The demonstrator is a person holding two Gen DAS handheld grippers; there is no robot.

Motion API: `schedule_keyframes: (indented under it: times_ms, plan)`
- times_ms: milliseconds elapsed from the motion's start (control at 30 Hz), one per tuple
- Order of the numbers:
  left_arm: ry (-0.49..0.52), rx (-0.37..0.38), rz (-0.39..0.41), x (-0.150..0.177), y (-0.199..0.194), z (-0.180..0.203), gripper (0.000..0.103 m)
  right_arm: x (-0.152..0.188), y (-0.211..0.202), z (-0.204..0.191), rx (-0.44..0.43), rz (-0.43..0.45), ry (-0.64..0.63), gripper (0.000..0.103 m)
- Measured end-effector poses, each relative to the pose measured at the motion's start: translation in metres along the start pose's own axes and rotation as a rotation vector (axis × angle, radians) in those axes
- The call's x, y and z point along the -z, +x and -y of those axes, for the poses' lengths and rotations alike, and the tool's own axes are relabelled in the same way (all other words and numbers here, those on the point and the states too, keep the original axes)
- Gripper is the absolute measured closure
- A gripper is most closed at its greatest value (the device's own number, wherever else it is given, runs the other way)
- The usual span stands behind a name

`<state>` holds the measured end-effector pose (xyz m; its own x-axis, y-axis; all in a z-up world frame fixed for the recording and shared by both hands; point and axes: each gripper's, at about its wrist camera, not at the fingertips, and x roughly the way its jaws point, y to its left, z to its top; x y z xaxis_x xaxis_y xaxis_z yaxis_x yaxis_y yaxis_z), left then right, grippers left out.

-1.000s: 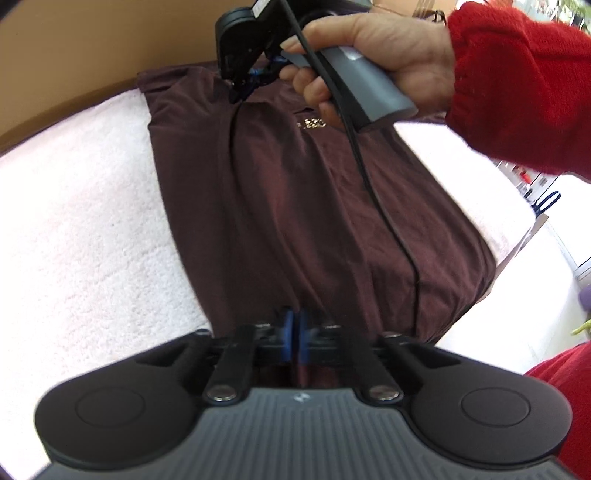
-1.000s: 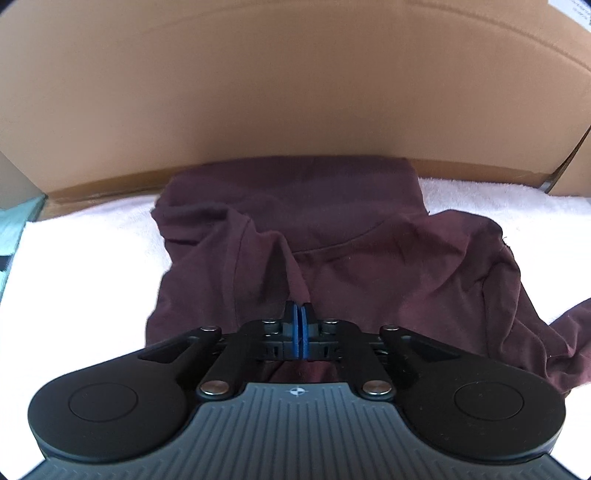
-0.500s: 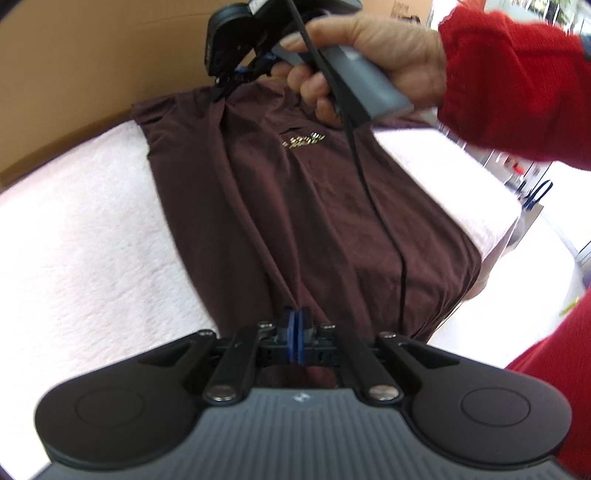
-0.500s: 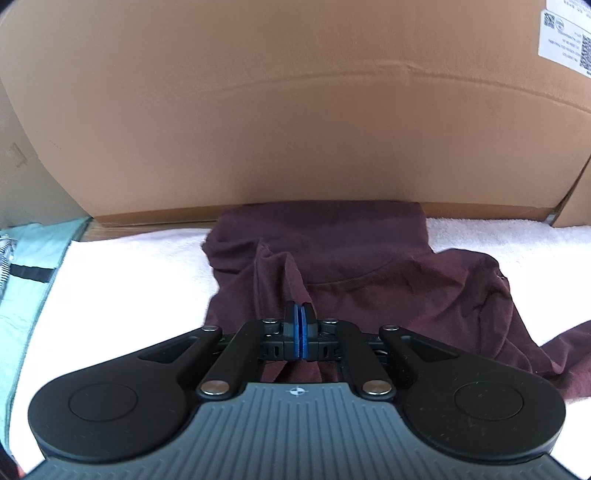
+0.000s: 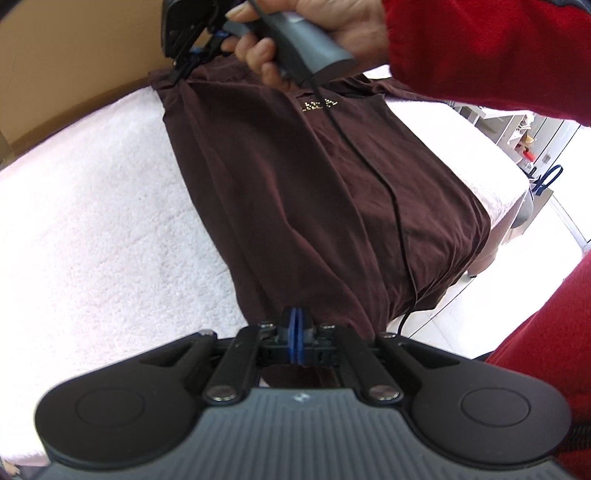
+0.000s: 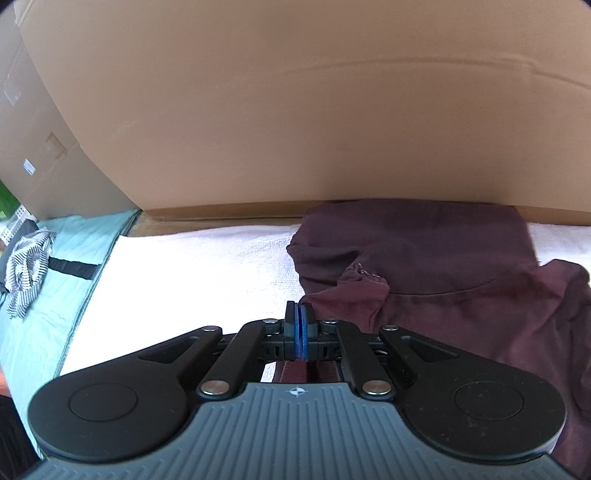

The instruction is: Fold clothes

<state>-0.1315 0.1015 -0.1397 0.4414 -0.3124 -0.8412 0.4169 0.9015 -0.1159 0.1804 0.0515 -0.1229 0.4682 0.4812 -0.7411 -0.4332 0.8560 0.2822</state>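
Left wrist view shows, from left to right, a white towel spread over the counter, then a dark maroon shirt stretched lengthwise from the counter's far edge, by a cardboard box, down to its near edge. The left hand-held gripper sits at the near end of the shirt with its blue pads pressed together, clenched on the hem, and fabric shows beneath its linkage. At the far end, the right hand-held gripper is pinched on the shirt's upper left corner, the cloth pulled up into a taut ridge toward it. A hand in a red sleeve grips its grey handle, and a black cable trails from it down across the shirt's front. A small gold logo lies just beside that cable near the collar. The shirt's right side drapes over the counter's right edge. Right wrist view shows, at the far left, a teal cloth with a striped garment on it, then the white towel, then the right hand-held gripper with its pads closed on a fold of the shirt, which bunches to the right of it against the cardboard box along the counter's far edge.
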Motion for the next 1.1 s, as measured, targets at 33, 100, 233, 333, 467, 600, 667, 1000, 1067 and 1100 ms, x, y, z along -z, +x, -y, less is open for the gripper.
schedule_keyframes:
  times_ms: [33,100,233,333,467,600,667,1000,1067,1100]
  plan:
    - [-0.001,0.001,-0.004,0.000,0.002,0.000,0.103,0.000,0.004,0.000,-0.003,-0.006,0.005,0.101]
    - [0.004,0.005,-0.009,0.000,0.004,0.000,0.103,-0.001,0.008,0.001,-0.008,-0.006,0.018,0.101]
    - [0.015,0.012,-0.020,0.000,0.007,0.000,0.103,-0.002,0.015,0.002,0.032,-0.015,-0.040,0.084]
    - [0.016,0.012,-0.034,0.002,0.004,-0.003,0.103,-0.006,0.000,0.019,-0.022,-0.006,0.005,0.077]
    - [-0.012,0.010,-0.036,0.007,-0.005,-0.011,0.103,-0.008,-0.024,0.041,-0.050,0.006,0.032,0.077]
    - [-0.008,0.031,-0.010,-0.001,-0.006,-0.010,0.103,-0.003,-0.023,0.050,0.006,-0.036,-0.031,0.080]
    - [0.036,0.047,-0.006,-0.008,-0.001,-0.002,0.103,0.000,-0.015,0.043,0.006,-0.055,-0.071,0.084]
    - [0.047,0.039,-0.065,-0.004,0.005,-0.002,0.093,-0.006,0.016,0.015,-0.014,-0.084,-0.158,0.083]
    - [0.036,0.033,-0.063,0.003,-0.002,-0.009,0.094,-0.006,0.006,0.018,-0.030,-0.066,-0.150,0.080]
    - [0.032,0.031,-0.060,0.006,-0.005,-0.013,0.095,-0.001,-0.005,0.020,-0.019,-0.056,-0.155,0.073]
